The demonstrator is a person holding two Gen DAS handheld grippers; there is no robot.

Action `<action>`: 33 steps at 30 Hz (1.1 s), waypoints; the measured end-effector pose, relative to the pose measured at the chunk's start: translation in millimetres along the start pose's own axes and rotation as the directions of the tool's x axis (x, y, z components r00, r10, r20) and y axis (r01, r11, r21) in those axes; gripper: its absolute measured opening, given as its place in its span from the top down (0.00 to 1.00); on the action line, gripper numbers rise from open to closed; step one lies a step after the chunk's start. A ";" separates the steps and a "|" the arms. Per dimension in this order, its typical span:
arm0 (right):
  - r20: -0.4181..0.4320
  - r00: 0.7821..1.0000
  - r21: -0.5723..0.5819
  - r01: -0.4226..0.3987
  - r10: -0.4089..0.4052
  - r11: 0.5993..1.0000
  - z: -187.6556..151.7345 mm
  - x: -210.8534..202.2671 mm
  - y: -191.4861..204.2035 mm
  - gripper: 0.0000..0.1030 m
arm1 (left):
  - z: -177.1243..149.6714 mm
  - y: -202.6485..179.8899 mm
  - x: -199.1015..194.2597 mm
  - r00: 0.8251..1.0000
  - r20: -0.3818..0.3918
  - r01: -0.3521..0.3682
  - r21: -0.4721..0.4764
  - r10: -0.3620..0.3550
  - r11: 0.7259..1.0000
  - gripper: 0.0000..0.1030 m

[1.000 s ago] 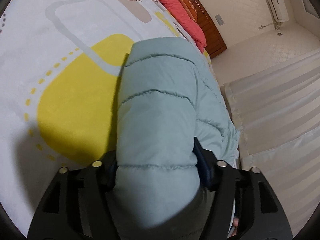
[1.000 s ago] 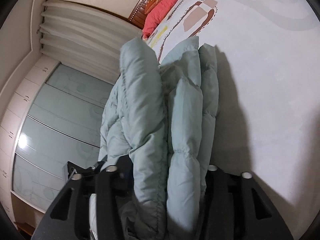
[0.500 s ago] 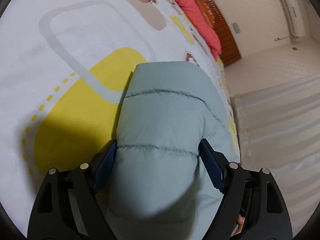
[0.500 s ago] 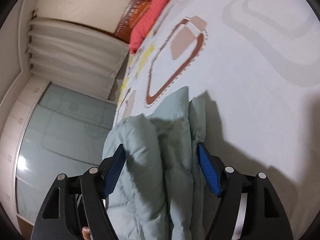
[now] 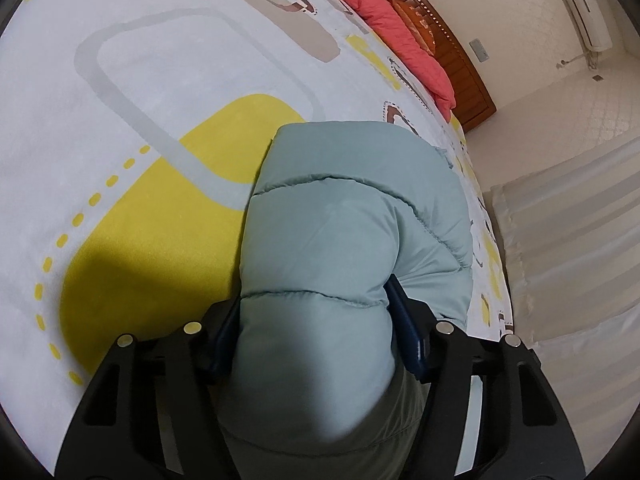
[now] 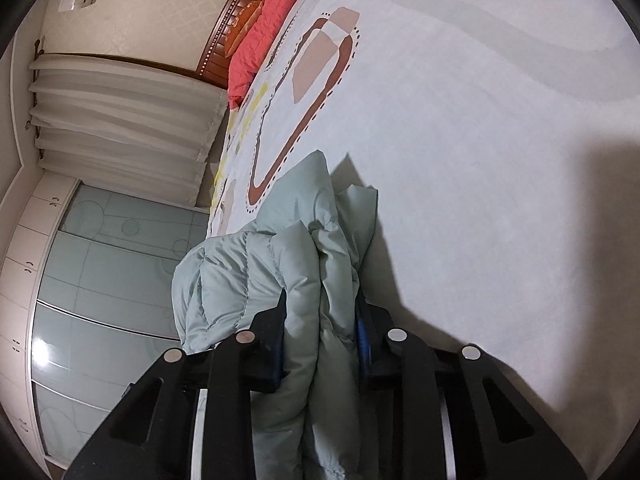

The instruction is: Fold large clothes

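Note:
A pale green quilted puffer jacket lies bunched on the patterned bed sheet. A thick fold of it fills my left gripper, whose jaws are closing and squeeze the padding from both sides. In the right wrist view several layers of the same jacket run between the blue pads of my right gripper. Its jaws are closing too and pinch the layers tightly. The jacket's lower part is hidden under both grippers.
A red pillow leans on the wooden headboard at the far end of the bed. White curtains and a glass-fronted wardrobe stand beyond the bed's edge. Broad bare sheet spreads beside the jacket.
Both pairs of jaws spread wider half a second ago and have now narrowed onto the jacket. In the right view the jacket has dropped from standing tall to a low bundle on the bed.

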State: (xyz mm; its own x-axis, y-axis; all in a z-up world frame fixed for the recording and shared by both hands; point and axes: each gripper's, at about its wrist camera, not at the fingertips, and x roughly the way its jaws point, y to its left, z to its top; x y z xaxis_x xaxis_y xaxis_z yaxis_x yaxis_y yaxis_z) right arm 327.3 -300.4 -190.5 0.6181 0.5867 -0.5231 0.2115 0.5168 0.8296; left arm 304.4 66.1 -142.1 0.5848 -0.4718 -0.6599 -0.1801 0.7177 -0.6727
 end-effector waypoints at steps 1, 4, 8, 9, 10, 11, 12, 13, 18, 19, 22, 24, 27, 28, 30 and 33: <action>0.000 1.000 -0.002 0.001 -0.001 1.000 -0.6 -0.7 0.3 0.75 | 0.2 -0.6 0.5 1.000 0.000 0.000 0.004 0.000 1.000 0.39; -0.003 1.000 -0.017 0.007 -0.007 1.000 1.2 -0.3 3.5 0.72 | 0.5 -2.3 -1.1 1.000 -0.001 0.010 0.017 -0.010 1.000 0.37; 0.006 1.000 -0.028 -0.002 0.003 1.000 -1.8 -9.7 8.0 0.51 | -4.5 3.6 -13.6 0.999 -0.009 0.040 0.002 -0.040 0.999 0.29; 0.006 1.000 -0.036 -0.013 0.014 0.999 -5.4 -15.2 9.0 0.41 | -7.3 5.2 -18.8 0.999 -0.007 0.039 -0.004 -0.039 0.999 0.24; 0.006 1.000 -0.043 -0.019 0.019 0.999 -9.0 -20.5 10.2 0.36 | -9.9 6.8 -22.2 0.999 -0.007 0.038 -0.006 -0.038 0.999 0.20; 0.005 1.000 -0.049 -0.017 0.017 0.999 -14.7 -27.0 11.4 0.30 | -15.3 8.7 -28.8 0.999 -0.006 0.038 -0.011 -0.038 0.999 0.19; 0.004 1.000 -0.055 -0.020 0.021 0.998 -20.3 -32.3 12.2 0.30 | -21.4 11.1 -34.9 0.999 -0.003 0.043 -0.017 -0.043 0.999 0.18; -0.001 1.000 -0.062 -0.028 0.028 0.998 -26.0 -36.4 12.9 0.30 | -26.0 13.1 -38.8 0.999 -0.001 0.045 -0.025 -0.046 0.999 0.17; -0.038 0.998 -0.056 -0.056 0.054 0.997 -61.6 -52.8 3.6 0.29 | -55.1 28.9 -58.8 0.996 -0.001 0.086 -0.086 -0.086 0.993 0.17; -0.038 0.998 -0.055 -0.059 0.057 0.997 -65.7 -54.2 3.2 0.29 | -59.8 29.0 -61.2 0.997 0.005 0.082 -0.078 -0.081 0.994 0.23; -0.057 0.997 -0.048 -0.052 0.050 0.997 -74.0 -49.9 1.8 0.53 | -63.1 28.4 -58.6 0.995 -0.005 0.101 -0.074 -0.102 0.992 0.44; -0.059 0.997 -0.024 -0.057 0.056 0.998 -74.8 -46.6 -2.8 0.55 | -63.6 26.4 -58.5 0.997 0.001 0.083 -0.067 -0.083 0.994 0.45; -0.055 0.997 -0.017 -0.054 0.053 0.998 -75.0 -48.1 -2.4 0.55 | -65.6 24.2 -60.9 0.998 0.012 0.058 -0.052 -0.058 0.997 0.41; -0.054 0.997 -0.014 -0.053 0.052 0.999 -75.9 -49.4 -1.8 0.54 | -66.1 24.0 -62.9 0.999 0.017 0.045 -0.052 -0.045 0.998 0.33; -0.047 0.998 -0.008 -0.047 0.047 0.999 -78.4 -53.2 -0.9 0.49 | -68.7 23.4 -69.7 1.000 0.029 0.001 -0.051 0.000 0.999 0.27; -0.037 0.999 -0.019 -0.040 0.039 0.999 -85.8 -61.6 -0.4 0.45 | -73.4 21.4 -78.6 0.999 0.037 -0.020 -0.023 0.021 1.000 0.26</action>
State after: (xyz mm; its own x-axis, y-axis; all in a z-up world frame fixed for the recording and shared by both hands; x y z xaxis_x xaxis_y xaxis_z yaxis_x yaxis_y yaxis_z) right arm 224.1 -283.3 -175.3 0.5974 0.6292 -0.4972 0.1721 0.5050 0.8458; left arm 196.5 81.0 -129.2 0.6097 -0.4375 -0.6610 -0.2099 0.7150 -0.6669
